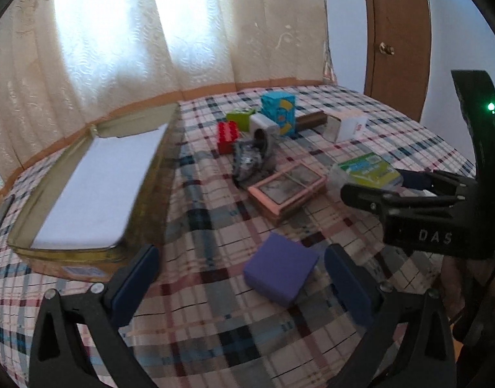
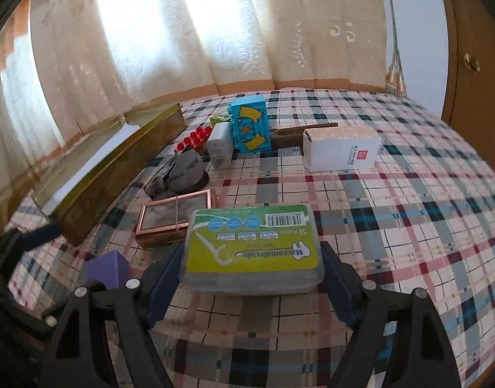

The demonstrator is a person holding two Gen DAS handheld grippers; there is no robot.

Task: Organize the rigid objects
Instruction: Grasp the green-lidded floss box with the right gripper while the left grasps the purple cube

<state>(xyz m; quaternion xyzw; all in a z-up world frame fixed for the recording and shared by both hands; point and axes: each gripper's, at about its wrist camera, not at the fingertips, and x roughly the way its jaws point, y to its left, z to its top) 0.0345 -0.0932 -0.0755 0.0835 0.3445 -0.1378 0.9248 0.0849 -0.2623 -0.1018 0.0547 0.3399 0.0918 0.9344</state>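
the right gripper [image 2: 252, 278] has its fingers closed against both sides of the floss box [image 2: 252, 242], seemingly just off the plaid cloth [image 2: 409, 226], and a shallow hold could let it tip out. the left gripper [image 1: 241, 278] gapes wide and empty around the purple box [image 1: 280, 268]. only the left view shows the tin's [image 1: 85, 252] white lining; only the right shows the label.

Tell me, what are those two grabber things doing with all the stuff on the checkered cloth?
A person is tidying small things into a long gold tin. The right gripper has its fingers around a floss pick box with a green label. The left gripper is open, hanging just above a purple box. Toy blocks, a pink-framed box and a white carton wait on the plaid cloth.
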